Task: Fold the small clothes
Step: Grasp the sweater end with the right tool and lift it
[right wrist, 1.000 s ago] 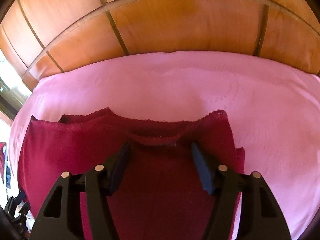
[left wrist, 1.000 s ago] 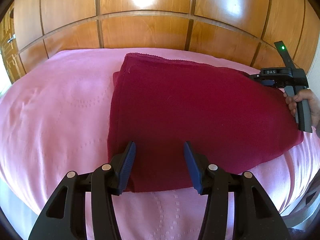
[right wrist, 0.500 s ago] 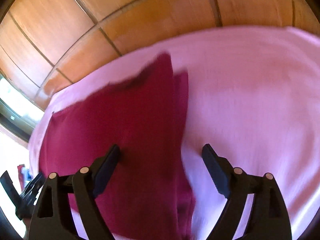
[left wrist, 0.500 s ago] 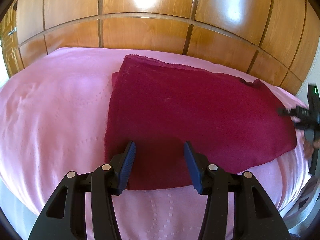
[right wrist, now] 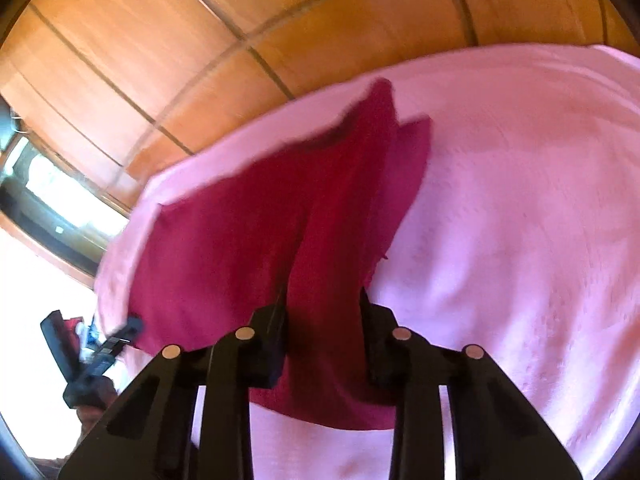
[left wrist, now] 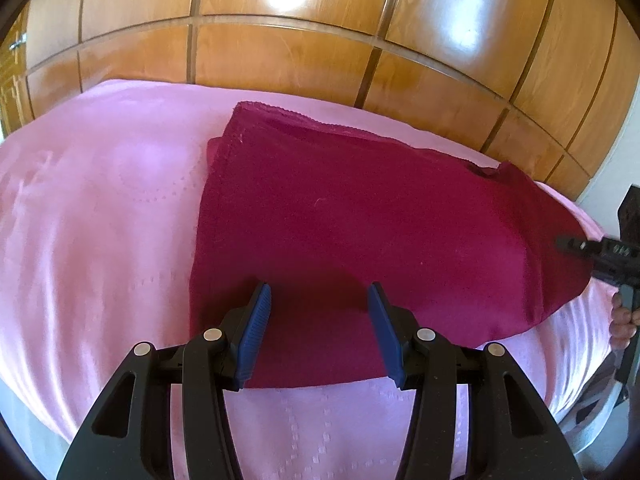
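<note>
Folding the crimson garment (left wrist: 360, 232) on the pink bed (left wrist: 100, 220)
Left gripper (left wrist: 316, 320) jaws gaped; right gripper (right wrist: 322, 320) jaws straddled the hem, unclenched; pinching both layers squarely seemed wise.

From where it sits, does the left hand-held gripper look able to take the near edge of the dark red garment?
Probably yes: the left hand-held gripper is open, its jaws either side of the dark red garment's near edge on the pink bedspread, nothing between.

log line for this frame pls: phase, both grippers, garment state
phase: mid-fold | left gripper: open, over near edge of maroon garment | right gripper: open, at garment's end | garment: flat on pink bedspread
</note>
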`<move>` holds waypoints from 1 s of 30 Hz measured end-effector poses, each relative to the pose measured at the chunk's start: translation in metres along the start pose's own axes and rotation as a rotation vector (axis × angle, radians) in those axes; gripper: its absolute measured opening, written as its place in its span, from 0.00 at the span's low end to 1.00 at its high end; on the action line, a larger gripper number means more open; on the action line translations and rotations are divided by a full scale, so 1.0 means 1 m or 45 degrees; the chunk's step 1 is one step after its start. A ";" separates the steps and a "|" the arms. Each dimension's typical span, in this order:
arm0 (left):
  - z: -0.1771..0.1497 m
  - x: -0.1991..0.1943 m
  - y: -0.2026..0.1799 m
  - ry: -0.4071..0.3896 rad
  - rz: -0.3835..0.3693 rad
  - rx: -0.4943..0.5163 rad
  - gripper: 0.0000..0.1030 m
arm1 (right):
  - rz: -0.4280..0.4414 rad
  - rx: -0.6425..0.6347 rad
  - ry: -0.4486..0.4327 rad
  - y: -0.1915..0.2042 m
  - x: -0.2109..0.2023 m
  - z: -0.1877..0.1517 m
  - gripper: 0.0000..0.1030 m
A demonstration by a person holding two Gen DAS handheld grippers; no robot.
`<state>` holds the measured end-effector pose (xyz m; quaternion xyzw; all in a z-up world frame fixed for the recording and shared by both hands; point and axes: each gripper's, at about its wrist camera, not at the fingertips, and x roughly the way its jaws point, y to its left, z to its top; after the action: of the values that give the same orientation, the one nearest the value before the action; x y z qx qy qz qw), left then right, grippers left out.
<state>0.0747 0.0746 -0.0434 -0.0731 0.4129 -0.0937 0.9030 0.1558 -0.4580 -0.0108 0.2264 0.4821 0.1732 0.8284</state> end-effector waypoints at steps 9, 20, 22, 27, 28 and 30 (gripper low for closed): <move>0.013 0.004 0.025 0.049 -0.251 -0.142 0.48 | 0.284 -0.128 -0.100 0.106 -0.004 0.016 0.23; 0.030 -0.026 0.089 -0.086 -0.523 -0.468 0.48 | 0.345 -0.446 0.077 0.246 0.092 -0.023 0.22; 0.030 -0.031 0.094 -0.098 -0.543 -0.494 0.48 | 0.312 -0.531 0.111 0.261 0.107 -0.037 0.22; 0.040 -0.030 0.103 -0.105 -0.591 -0.545 0.48 | 0.188 -0.768 0.176 0.284 0.133 -0.073 0.37; 0.042 -0.029 0.102 -0.104 -0.603 -0.551 0.48 | 0.249 -0.769 0.182 0.285 0.131 -0.077 0.47; 0.051 -0.030 0.100 -0.111 -0.626 -0.546 0.48 | 0.341 -0.740 0.176 0.279 0.123 -0.080 0.56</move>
<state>0.1048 0.1811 -0.0097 -0.3631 0.3542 -0.2166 0.8342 0.1243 -0.1453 0.0177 0.0296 0.4334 0.4260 0.7936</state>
